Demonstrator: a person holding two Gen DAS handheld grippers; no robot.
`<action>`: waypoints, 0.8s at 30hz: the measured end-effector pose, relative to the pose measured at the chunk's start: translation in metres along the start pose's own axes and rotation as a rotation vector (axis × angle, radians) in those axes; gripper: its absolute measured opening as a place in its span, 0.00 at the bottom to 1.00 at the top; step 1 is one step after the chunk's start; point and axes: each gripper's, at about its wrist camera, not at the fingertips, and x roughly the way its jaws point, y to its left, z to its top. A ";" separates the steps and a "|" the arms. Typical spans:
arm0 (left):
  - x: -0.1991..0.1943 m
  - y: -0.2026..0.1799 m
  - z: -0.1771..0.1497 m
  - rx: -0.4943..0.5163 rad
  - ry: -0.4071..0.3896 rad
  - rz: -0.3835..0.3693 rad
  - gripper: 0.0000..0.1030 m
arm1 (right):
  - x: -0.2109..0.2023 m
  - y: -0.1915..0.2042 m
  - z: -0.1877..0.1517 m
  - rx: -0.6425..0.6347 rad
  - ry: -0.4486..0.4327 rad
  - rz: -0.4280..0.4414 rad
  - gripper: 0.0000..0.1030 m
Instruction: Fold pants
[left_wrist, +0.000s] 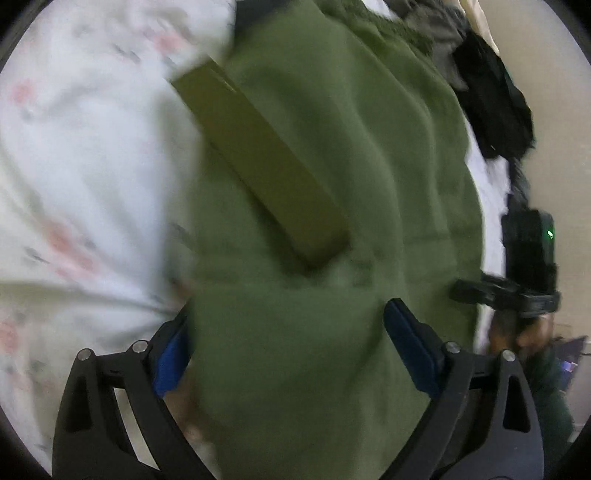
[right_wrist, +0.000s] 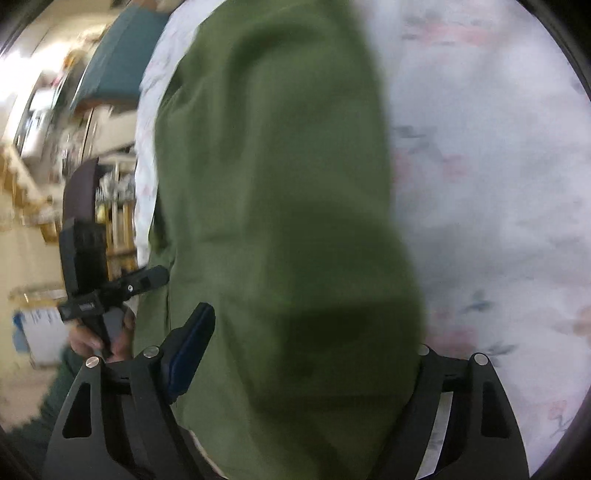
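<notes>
Green pants (left_wrist: 332, 155) lie spread on a white floral bedsheet (left_wrist: 81, 147), with an olive-brown band (left_wrist: 258, 166) running slantwise across them. My left gripper (left_wrist: 288, 310) stands wide open over the near part of the cloth, its left blue pad at the cloth's edge. In the right wrist view the pants (right_wrist: 266, 166) fill the middle. My right gripper (right_wrist: 314, 325) is wide apart, and a dark fold of cloth lies between the jaws and hides its right fingertip. Each view also shows the other gripper at the bed's side, the right gripper (left_wrist: 517, 291) and the left gripper (right_wrist: 110, 288).
A heap of black clothes (left_wrist: 495, 103) and a grey garment (left_wrist: 439, 37) sit at the bed's far right. A hand (right_wrist: 99, 343) holds the left tool. Beyond the bed's left edge are a teal panel (right_wrist: 114, 62) and cluttered shelves (right_wrist: 114, 206).
</notes>
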 end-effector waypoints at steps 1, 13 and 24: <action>0.003 -0.006 -0.001 0.014 0.012 -0.006 0.85 | 0.002 0.003 0.002 -0.009 -0.013 -0.018 0.79; 0.002 -0.010 0.025 0.054 -0.049 0.079 0.39 | -0.008 -0.002 0.005 0.020 -0.092 -0.095 0.38; -0.003 0.009 0.027 -0.042 -0.058 -0.001 0.40 | -0.028 -0.024 0.013 0.105 -0.146 -0.008 0.47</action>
